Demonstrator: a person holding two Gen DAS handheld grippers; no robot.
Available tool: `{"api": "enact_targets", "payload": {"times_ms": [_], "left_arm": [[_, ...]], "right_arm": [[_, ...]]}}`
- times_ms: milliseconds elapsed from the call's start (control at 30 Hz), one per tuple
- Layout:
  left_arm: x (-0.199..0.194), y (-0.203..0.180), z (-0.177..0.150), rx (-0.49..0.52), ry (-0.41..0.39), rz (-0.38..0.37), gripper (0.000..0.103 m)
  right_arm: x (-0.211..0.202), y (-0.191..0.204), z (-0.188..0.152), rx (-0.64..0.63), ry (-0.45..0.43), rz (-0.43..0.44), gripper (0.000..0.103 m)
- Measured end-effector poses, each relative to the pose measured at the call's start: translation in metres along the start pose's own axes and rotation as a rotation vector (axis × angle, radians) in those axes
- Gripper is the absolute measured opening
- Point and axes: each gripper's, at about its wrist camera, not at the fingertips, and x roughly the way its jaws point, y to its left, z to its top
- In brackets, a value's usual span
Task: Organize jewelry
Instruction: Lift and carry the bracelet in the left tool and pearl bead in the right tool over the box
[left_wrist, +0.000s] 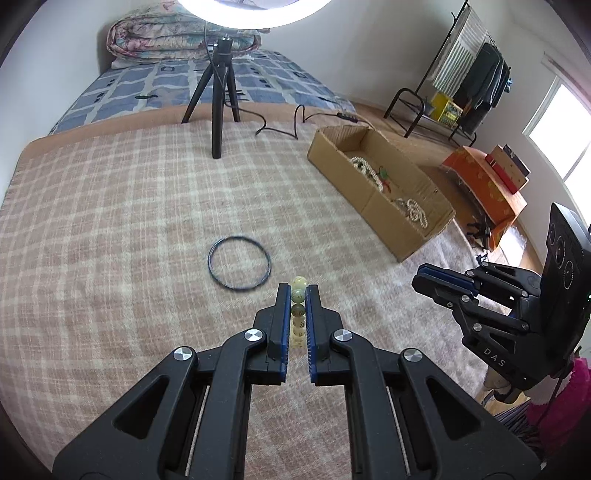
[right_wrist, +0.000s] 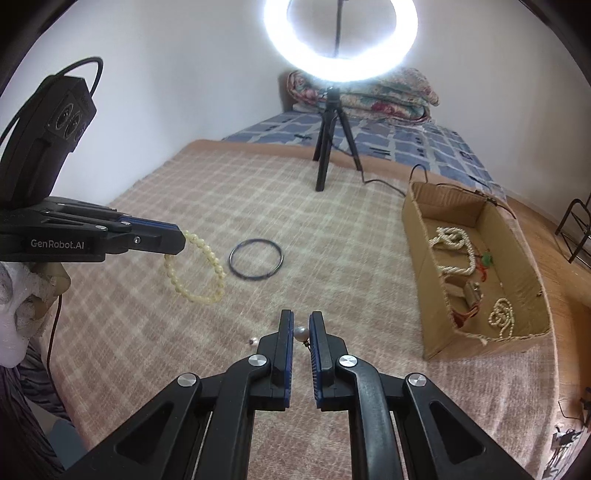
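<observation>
A pale yellow bead bracelet (left_wrist: 297, 300) hangs from my left gripper (left_wrist: 298, 291), which is shut on it above the checked blanket; the right wrist view shows its loop (right_wrist: 199, 275) dangling below the left gripper (right_wrist: 180, 240). My right gripper (right_wrist: 301, 321) is shut on a small pearl earring (right_wrist: 300, 333); it shows at the right edge of the left wrist view (left_wrist: 421, 277). A dark thin bangle (left_wrist: 239, 263) (right_wrist: 255, 259) lies flat on the blanket between them. The cardboard box (left_wrist: 384, 225) (right_wrist: 424, 280) at the right holds pearl necklaces (right_wrist: 454, 251).
A tiny loose bead or earring (right_wrist: 253, 341) lies on the blanket just left of my right fingers. A ring light on a black tripod (left_wrist: 219, 96) (right_wrist: 327, 147) stands at the blanket's far edge, its cable (left_wrist: 280, 125) trailing toward the box. An orange low table (left_wrist: 487, 192) stands beyond the bed.
</observation>
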Motion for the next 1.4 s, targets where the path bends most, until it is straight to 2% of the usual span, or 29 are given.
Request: {"api": "enact_targets", "payload": {"times_ms": [400,800,1133,1400], "left_arm": [[0.000,-0.029,0.035,0.009,-0.050,-0.063,0.005],[0.012,-0.056,0.091,0.057,-0.106,-0.086,0.005],[0.050,-0.086,0.149,0.090,-0.129,-0.109,0.005],[0.091,-0.107,0.178,0.100,-0.116,-0.110,0.005]], "right_arm": [[-0.033,-0.055,0.017,0.103,-0.082,-0.069,0.006],[-0.037,-0.098,0.023,0.181,-0.101,-0.111,0.006],[-0.031,-0.134,0.027,0.259,-0.102,-0.142,0.006],[-0.022,-0.157,0.018,0.323,-0.083,-0.165,0.006]]}}
